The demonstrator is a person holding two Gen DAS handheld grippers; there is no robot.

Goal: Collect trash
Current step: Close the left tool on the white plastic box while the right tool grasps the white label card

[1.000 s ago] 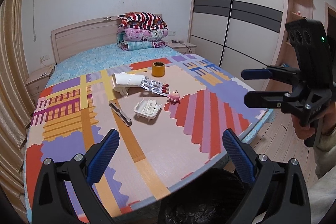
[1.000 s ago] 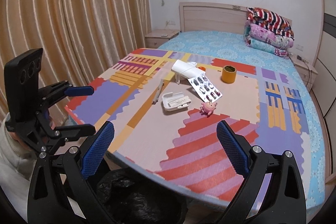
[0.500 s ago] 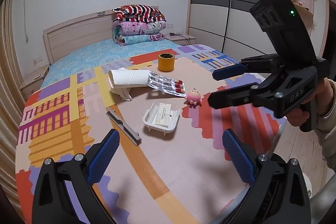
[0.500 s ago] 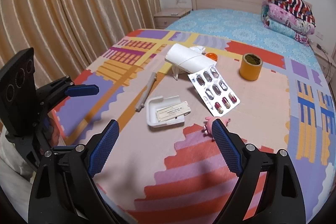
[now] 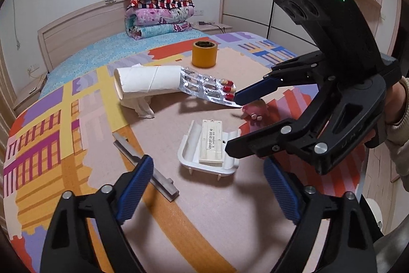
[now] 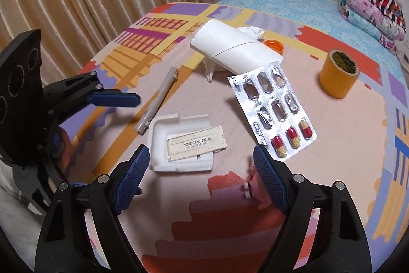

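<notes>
Right wrist view looks down on a white plastic tray (image 6: 179, 145) lying on the patchwork mat (image 6: 345, 124), a labelled strip inside it. Just beyond it a blister pack (image 6: 274, 117), three red-and-yellow capsules left, leans up against a white paper tube (image 6: 230, 47). A grey bar (image 6: 158, 99) lies left of the tray; a yellow tape roll (image 6: 338, 73) stands well apart to the right. Right gripper (image 6: 202, 170) hangs over the tray's near edge, jaws spread wide, holding nothing. Left gripper (image 5: 204, 186) is likewise wide open and empty, the grey bar by its left finger.
</notes>
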